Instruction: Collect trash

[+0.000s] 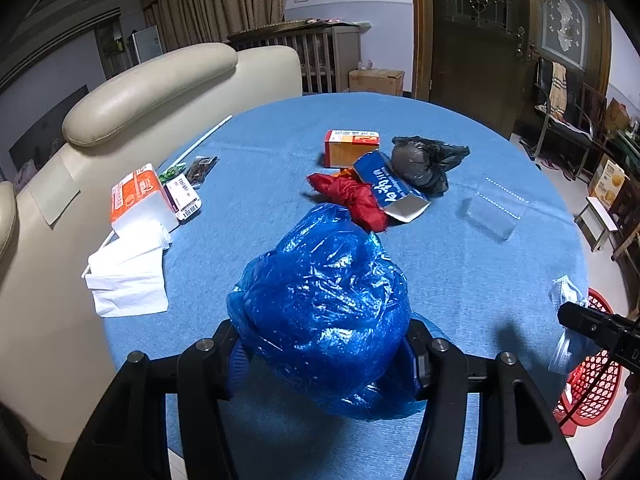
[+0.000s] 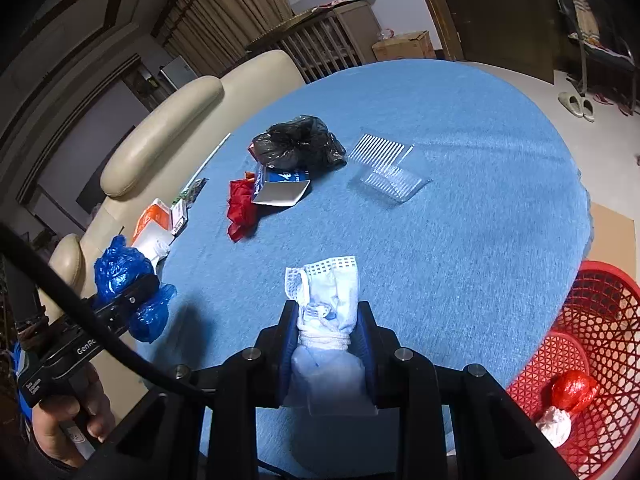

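My left gripper (image 1: 326,344) is shut on a crumpled blue plastic bag (image 1: 324,312) and holds it above the near part of the blue table (image 1: 500,264); the gripper also shows in the right wrist view (image 2: 134,300). My right gripper (image 2: 328,320) is shut on a light blue face mask (image 2: 332,296) above the table's near edge; it also shows in the left wrist view (image 1: 576,316). A red mesh basket (image 2: 592,320) stands on the floor to the right, with a red wad (image 2: 574,390) and a white wad (image 2: 554,426) in it.
On the table lie a black bag (image 2: 300,144), a red bag (image 2: 240,208), a blue carton (image 1: 388,184), an orange box (image 1: 350,146), a clear plastic tray (image 2: 386,168), a tissue pack (image 1: 140,200) and white tissues (image 1: 128,276). A cream sofa (image 1: 132,92) borders the left.
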Demonstrator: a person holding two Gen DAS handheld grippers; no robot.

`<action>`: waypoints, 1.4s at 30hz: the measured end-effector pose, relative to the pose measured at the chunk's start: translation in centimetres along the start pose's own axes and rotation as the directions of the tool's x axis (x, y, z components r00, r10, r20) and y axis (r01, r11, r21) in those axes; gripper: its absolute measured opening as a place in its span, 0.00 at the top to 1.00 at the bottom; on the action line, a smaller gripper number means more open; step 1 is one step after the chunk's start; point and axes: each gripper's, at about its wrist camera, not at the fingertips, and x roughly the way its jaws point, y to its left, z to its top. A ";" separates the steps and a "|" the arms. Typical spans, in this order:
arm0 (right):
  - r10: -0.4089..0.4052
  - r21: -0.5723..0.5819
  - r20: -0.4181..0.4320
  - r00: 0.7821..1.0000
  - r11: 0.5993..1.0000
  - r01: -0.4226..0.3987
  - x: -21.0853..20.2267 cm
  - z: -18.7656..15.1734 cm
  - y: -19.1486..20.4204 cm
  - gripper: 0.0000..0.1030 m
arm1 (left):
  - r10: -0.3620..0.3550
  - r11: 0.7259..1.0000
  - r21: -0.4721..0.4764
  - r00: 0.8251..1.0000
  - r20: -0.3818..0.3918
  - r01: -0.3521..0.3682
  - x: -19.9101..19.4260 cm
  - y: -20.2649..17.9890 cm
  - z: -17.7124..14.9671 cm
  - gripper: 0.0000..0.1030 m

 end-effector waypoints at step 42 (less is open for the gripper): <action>-0.330 0.412 0.039 0.943 0.865 0.286 -9.4 -4.6 -23.2 0.25 | -0.466 0.758 0.448 0.874 -0.139 0.475 -3.4 -26.5 -2.7 0.40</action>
